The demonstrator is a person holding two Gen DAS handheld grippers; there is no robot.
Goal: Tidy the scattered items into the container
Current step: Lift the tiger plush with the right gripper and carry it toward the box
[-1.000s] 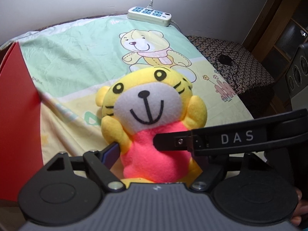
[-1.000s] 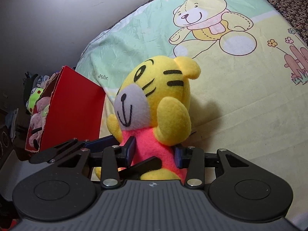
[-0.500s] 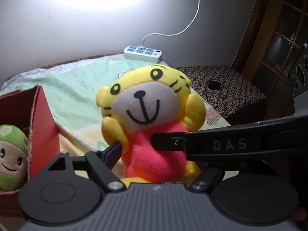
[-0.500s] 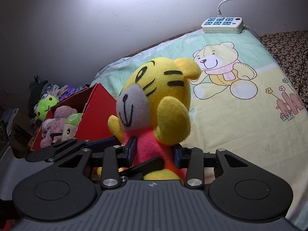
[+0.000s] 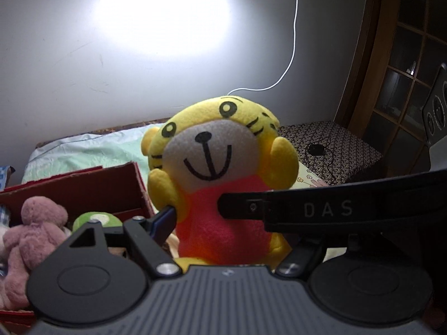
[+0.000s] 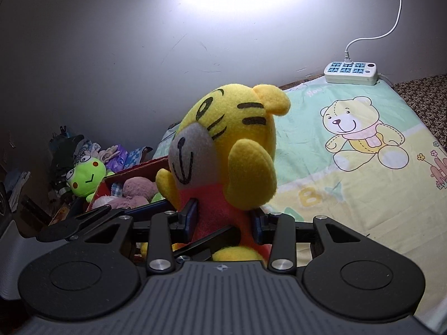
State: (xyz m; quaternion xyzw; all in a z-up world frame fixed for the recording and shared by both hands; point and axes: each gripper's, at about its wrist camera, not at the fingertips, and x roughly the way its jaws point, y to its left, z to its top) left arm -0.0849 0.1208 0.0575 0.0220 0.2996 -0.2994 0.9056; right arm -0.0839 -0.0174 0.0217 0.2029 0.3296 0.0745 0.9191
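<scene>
We are pinching the tiger plush (image 6: 223, 145) in both claws, right (image 6: 225, 219) and left (image 5: 223, 220); only the right view is showing the power strip (image 6: 350, 73) at the bed's (image 6: 363, 173) far edge.

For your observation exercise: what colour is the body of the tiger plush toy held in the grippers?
Pinkish red, on the tiger plush toy; its head and paws are yellow. Best seen in the left wrist view.
</scene>
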